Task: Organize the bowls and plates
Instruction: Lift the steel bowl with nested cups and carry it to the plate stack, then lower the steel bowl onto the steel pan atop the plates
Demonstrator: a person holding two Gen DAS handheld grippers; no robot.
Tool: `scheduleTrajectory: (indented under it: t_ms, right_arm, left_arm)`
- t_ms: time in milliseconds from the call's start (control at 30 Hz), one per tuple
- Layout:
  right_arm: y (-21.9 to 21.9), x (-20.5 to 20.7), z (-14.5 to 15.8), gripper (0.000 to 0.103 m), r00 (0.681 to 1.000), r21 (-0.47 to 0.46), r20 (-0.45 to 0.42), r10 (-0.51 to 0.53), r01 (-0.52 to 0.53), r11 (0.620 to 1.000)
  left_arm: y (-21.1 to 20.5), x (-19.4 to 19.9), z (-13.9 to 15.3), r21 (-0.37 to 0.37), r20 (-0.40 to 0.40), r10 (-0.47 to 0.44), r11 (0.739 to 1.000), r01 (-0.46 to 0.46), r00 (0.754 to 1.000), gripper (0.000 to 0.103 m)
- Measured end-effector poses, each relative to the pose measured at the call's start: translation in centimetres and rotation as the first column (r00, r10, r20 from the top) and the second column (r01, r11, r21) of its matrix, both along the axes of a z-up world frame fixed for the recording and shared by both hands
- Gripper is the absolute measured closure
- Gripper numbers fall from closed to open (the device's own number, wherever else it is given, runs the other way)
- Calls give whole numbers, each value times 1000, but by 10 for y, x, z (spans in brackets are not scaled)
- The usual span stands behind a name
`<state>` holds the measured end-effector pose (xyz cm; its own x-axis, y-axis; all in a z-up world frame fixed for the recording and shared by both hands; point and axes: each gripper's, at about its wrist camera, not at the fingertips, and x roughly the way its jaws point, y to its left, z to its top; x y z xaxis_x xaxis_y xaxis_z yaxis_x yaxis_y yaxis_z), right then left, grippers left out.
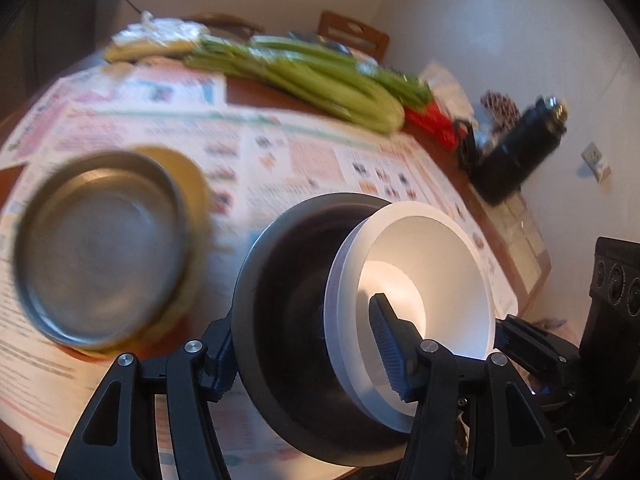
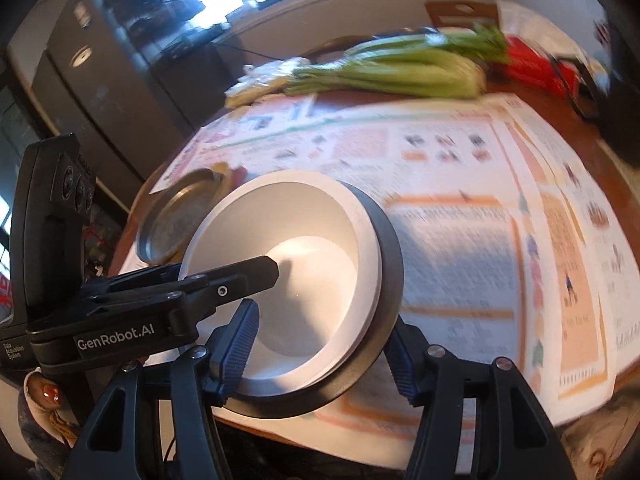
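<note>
The left gripper (image 1: pixel 308 352) and right gripper (image 2: pixel 320 354) both clamp the nested white bowl (image 2: pixel 288 264) and dark bowl (image 1: pixel 276 280), tilted above the newspaper-covered table (image 2: pixel 460 216). A steel plate (image 1: pixel 104 248) rests just beside them

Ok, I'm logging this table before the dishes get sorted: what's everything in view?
dark bowl: one, black-grey, tilted, near table edge
white bowl: one, white, nested in the dark bowl
steel plate: one, silver, left, on the yellow dish
yellow dish: one, yellow, under the steel plate
celery: one bunch, green, far side
red packet: one, red, by the celery's base
black bottle: one, black, far right
foil bundle: one, silver, far left
printed papers: several, white-orange, covering the table
table: one, brown
chairs: two, brown, behind the table
left gripper: black, clamped across both bowls' walls
right gripper: black, clamped likewise
hand: one, under the left gripper
</note>
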<state>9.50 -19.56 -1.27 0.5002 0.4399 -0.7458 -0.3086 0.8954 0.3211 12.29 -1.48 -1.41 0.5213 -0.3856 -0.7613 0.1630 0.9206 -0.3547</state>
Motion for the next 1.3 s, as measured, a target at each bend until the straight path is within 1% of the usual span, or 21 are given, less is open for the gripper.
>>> scheduleTrajectory:
  t_ms: [133, 300, 400, 533, 733, 833, 933, 1100, 1300]
  right_arm:
    - [35, 8, 26, 43, 996, -20, 65, 62, -61, 998]
    - [76, 22, 44, 43, 986, -4, 90, 143, -143, 990]
    - [97, 28, 47, 43, 980, -8, 93, 178, -178, 984]
    - [122, 38, 46, 42, 974, -16, 96, 205, -205, 979]
    - [142, 51, 29, 43, 974, -33, 58, 218, -216, 976]
    - [145, 55, 21, 43, 976, -31, 40, 212, -211, 977]
    - [147, 59, 14, 43, 977, -32, 25, 211, -210, 977]
    - [150, 61, 12, 42, 977, -40, 26, 214, -213, 976]
    - [154, 63, 9, 42, 976, -43, 19, 218, -217, 975]
  left_arm:
    - [32, 0, 25, 14, 58, 63, 998, -64, 996, 43]
    - [74, 2, 45, 33, 102, 132, 990, -136, 986, 43]
    - [94, 6, 49, 41, 114, 160, 985, -166, 981, 43]
    - [114, 11, 45, 43, 113, 178, 982, -184, 978, 43]
    - [130, 22, 22, 47, 74, 186, 981, -190, 980, 43]
    - [133, 26, 13, 41, 56, 183, 982, -186, 981, 43]
    - [134, 30, 8, 46, 55, 185, 981, -188, 981, 43]
    - [137, 33, 3, 41, 55, 188, 981, -190, 981, 43]
    - [139, 35, 0, 57, 56, 191, 979, -194, 980, 43]
